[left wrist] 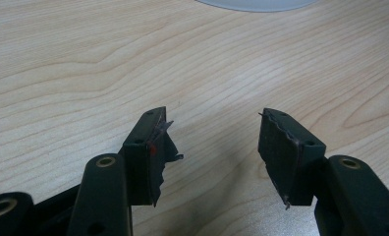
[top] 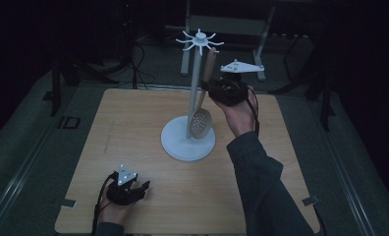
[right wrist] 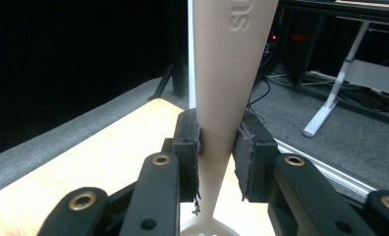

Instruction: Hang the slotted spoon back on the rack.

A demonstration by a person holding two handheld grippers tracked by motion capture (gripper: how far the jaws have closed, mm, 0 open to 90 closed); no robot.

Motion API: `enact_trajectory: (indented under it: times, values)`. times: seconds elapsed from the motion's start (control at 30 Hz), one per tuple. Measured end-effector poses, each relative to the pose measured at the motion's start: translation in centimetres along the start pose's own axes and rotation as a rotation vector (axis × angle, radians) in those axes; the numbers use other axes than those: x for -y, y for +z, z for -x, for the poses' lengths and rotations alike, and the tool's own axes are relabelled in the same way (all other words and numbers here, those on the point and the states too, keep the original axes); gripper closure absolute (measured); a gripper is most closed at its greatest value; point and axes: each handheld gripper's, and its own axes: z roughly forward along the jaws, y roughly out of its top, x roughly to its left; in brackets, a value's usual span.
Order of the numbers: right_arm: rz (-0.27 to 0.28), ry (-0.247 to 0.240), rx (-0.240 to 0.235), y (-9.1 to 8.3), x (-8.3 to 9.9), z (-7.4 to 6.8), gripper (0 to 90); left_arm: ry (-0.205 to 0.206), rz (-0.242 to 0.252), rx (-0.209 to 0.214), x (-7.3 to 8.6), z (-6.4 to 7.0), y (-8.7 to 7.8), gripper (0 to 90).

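A white utensil stand (top: 192, 98) with a round base and a crown of hooks at its top rises from the middle of the wooden table (top: 133, 128). A beige slotted spoon (top: 202, 105) hangs bowl-down beside the pole, its handle (right wrist: 227, 73) clamped between the jaws of my right gripper (top: 217, 88). In the right gripper view that right gripper (right wrist: 217, 147) is shut on the handle. My left gripper (top: 133, 189) rests low near the table's front left. In the left gripper view the left gripper (left wrist: 212, 142) stands open over bare wood.
The stand's round base (left wrist: 254, 4) peeks in at the top of the left gripper view. Dark floor, cables and a white metal frame (right wrist: 335, 93) lie beyond the table's far edge.
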Motion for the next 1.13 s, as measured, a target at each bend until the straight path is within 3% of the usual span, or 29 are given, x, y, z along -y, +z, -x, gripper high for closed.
enact_trajectory:
  times: [0.2, 0.27, 0.57, 0.93, 1.13]
  values:
    - [0.011, -0.021, 0.000, -0.3, 0.5, 0.0, 58.6, 0.002, -0.001, 0.000, 0.0, 0.1, 0.0, 45.0]
    - [0.005, -0.043, 0.017, -0.4, 0.8, 0.0, 54.6, 0.002, -0.002, 0.000, 0.0, 0.0, 0.0, 45.0]
    - [0.027, -0.056, 0.071, -1.2, 1.2, 0.1, 39.6, 0.003, -0.003, 0.001, 0.0, 0.1, 0.1, 45.0]
    - [-0.005, -0.067, 0.094, -2.1, 2.7, 0.1, 34.0, 0.005, -0.003, -0.002, 0.0, 0.1, 0.1, 44.7]
    - [-0.066, -0.033, 0.124, -3.2, 6.1, 1.2, 33.8, 0.003, -0.001, -0.005, -0.1, 0.1, 0.1, 44.5]
